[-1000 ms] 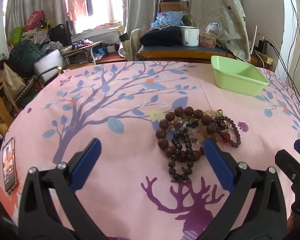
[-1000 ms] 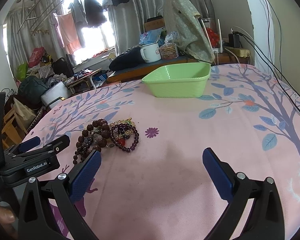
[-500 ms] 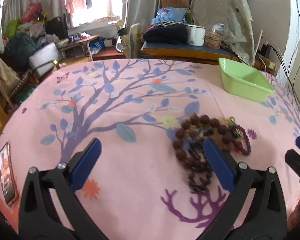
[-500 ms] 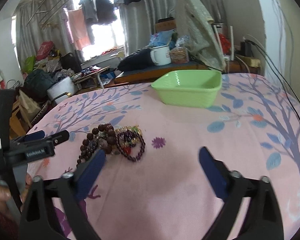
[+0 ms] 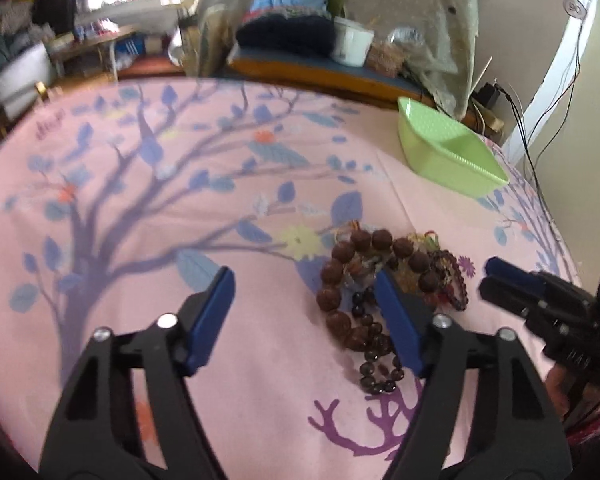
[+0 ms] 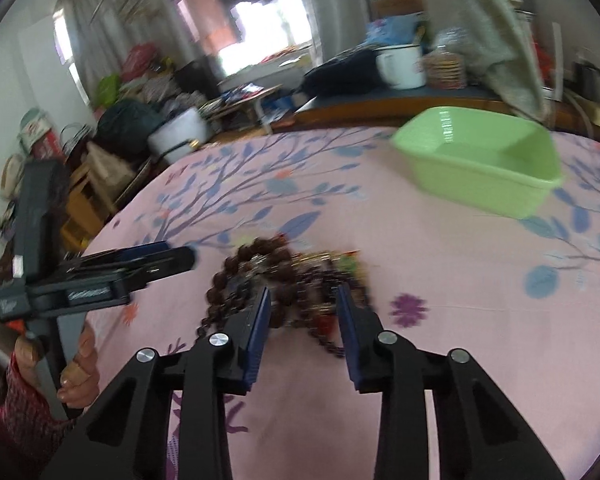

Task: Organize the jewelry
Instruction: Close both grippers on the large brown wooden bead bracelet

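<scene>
A pile of bead bracelets [image 5: 384, 284] lies on the pink tablecloth: big brown beads, small dark beads, a purple strand. It also shows in the right wrist view [image 6: 284, 280]. My left gripper [image 5: 304, 300] is open, its right finger over the pile's middle. My right gripper [image 6: 302, 308] is part-closed but open, its fingers on either side of the pile's near edge, gripping nothing. The right gripper also shows at the right of the left wrist view [image 5: 512, 284]. A green plastic basin [image 6: 480, 164] stands empty at the far right.
The pink tablecloth [image 5: 180, 208] with tree and deer prints covers the table. Behind the table stands a low bench with a white mug [image 6: 400, 66] and clothes. Cluttered bags and furniture fill the far left. Cables hang at the right wall.
Both grippers have moved toward the bracelet pile. The right gripper's jaws have narrowed and now flank the pile's near edge. The left gripper's jaws have narrowed a little.
</scene>
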